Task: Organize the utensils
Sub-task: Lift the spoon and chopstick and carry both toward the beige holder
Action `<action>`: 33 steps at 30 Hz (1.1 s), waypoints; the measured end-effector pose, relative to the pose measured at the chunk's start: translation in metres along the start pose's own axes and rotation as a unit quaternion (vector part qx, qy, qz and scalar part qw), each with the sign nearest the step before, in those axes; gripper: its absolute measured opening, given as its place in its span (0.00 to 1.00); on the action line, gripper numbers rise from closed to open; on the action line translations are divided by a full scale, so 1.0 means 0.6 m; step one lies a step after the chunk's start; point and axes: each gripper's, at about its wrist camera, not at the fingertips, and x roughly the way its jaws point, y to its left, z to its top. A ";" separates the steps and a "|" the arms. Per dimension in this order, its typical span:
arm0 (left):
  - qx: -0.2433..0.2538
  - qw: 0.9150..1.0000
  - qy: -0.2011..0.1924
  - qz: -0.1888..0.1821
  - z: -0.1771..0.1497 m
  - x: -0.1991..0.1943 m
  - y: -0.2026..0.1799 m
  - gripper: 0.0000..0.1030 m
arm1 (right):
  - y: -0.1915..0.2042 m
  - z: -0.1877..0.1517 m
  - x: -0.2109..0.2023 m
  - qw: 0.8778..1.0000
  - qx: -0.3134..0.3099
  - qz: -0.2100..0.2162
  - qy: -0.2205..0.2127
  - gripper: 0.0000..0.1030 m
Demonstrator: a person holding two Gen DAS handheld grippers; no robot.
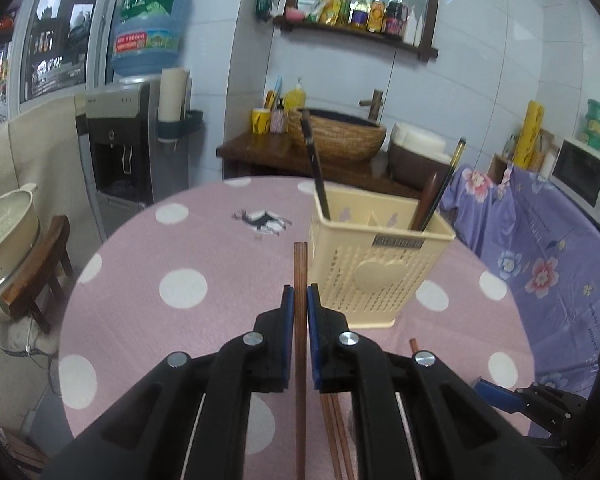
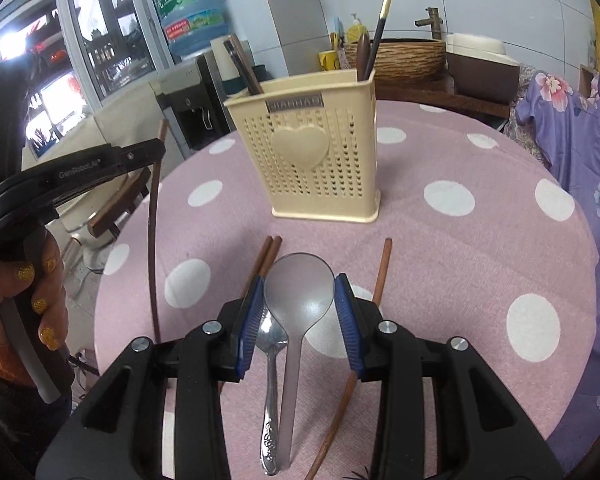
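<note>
Wooden chopstick (image 1: 300, 280) clamped in the left tool (image 1: 299, 300), raised near the cream caddy (image 1: 374, 268) on the bench (image 1: 180, 248). Right tool (image 2: 299, 304) — apart — straddles a clear spoon (image 2: 298, 292). Risk: the long stick could pivot, miss the caddy's slot, or tip it.

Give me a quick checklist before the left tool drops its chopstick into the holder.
1. Grip: left tool is shut on one chopstick. Ok.
2. Chopstick lifted off the table: seen from the right wrist, it hangs in the air. Ok.
3. Tip over the holder: not ok, it is beside the holder on the left, short of the rim.
4. Room in the holder: the compartments already hold dark utensils at the left and right ends; free space cannot tell.
5. Right tool out of the way: open around the clear spoon, low on the table. Ok.
</note>
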 end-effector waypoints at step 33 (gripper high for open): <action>0.012 0.997 -0.066 -0.029 0.115 -0.058 0.001 0.08 | 0.021 0.120 -0.055 0.997 -0.047 -0.021 -0.064 0.36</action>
